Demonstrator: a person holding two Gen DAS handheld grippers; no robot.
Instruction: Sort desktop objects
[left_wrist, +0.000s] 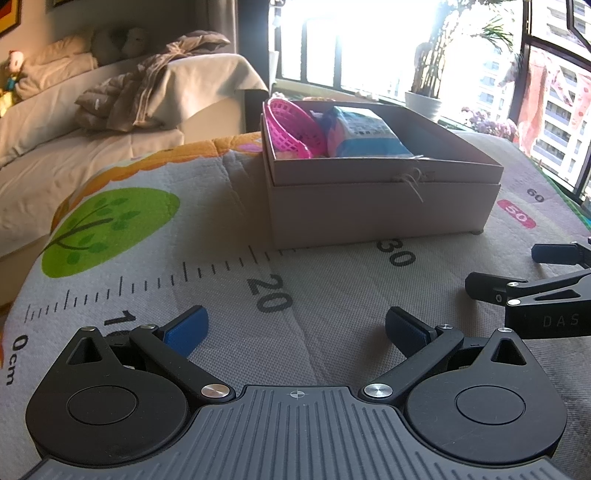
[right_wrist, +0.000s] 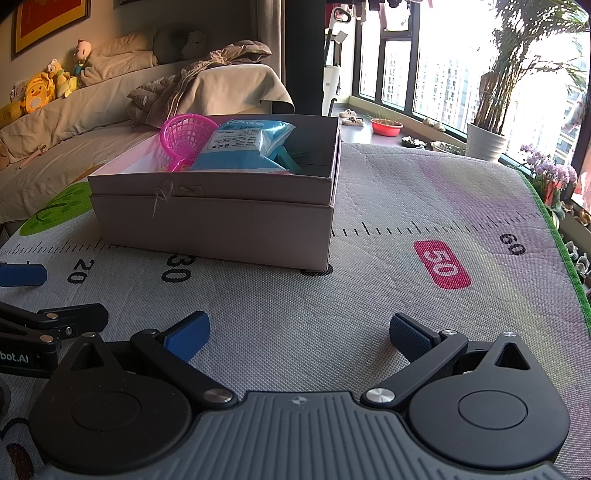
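An open pale cardboard box stands on the ruler-printed mat. Inside it lie a pink plastic basket and a blue snack packet; something teal shows beside the packet. My left gripper is open and empty, low over the mat in front of the box. My right gripper is open and empty, also in front of the box. Each gripper shows at the edge of the other's view: the right one and the left one.
The mat covers a raised surface with a green edge at the right. A sofa with cushions, a jacket and plush toys stands behind on the left. Windows and potted plants stand at the right.
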